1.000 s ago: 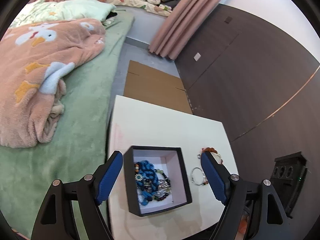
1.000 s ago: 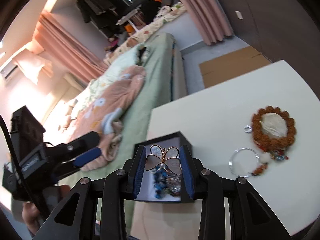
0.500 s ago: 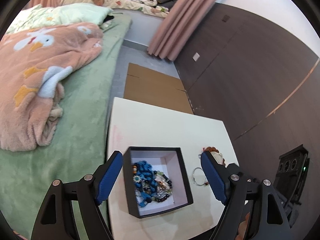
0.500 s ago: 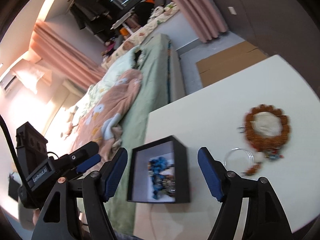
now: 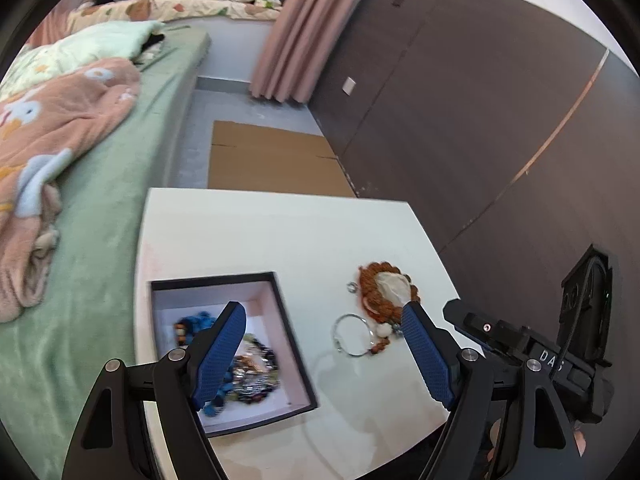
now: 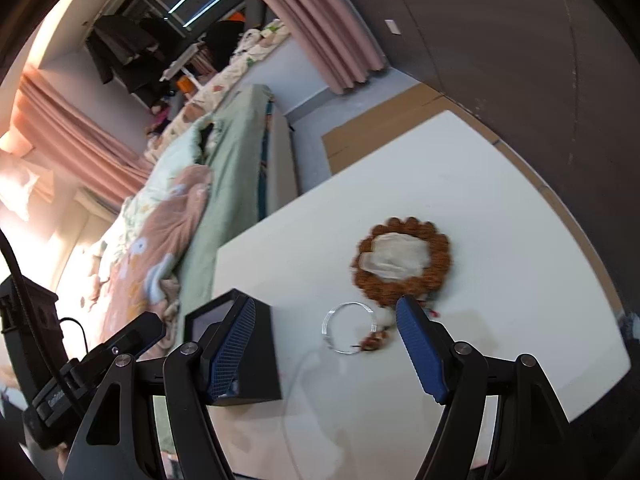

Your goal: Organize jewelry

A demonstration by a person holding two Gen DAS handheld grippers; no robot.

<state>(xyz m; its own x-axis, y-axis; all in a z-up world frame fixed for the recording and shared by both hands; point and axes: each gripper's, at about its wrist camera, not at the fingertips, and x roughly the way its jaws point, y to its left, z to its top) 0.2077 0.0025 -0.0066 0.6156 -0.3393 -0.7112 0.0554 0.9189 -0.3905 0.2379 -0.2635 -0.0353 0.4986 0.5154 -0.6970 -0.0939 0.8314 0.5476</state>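
Observation:
A black box with a white lining sits at the left of the white table and holds a heap of beads and chains. To its right lie a thin silver bangle, a tiny ring and a brown bead bracelet around a white pouch. My left gripper hangs open and empty between the box and the bangle. My right gripper is open and empty above the bangle, with the bracelet ahead and the box behind its left finger.
A bed with a green sheet and a pink blanket runs along the table's left side. Flat cardboard lies on the floor beyond the table. A dark panelled wall stands to the right. The other gripper's body is close on the right.
My right gripper held a gold butterfly piece over the box a second ago; its jaws have opened and it is empty. Both grippers have shifted right, from the box towards the bangle and bracelet.

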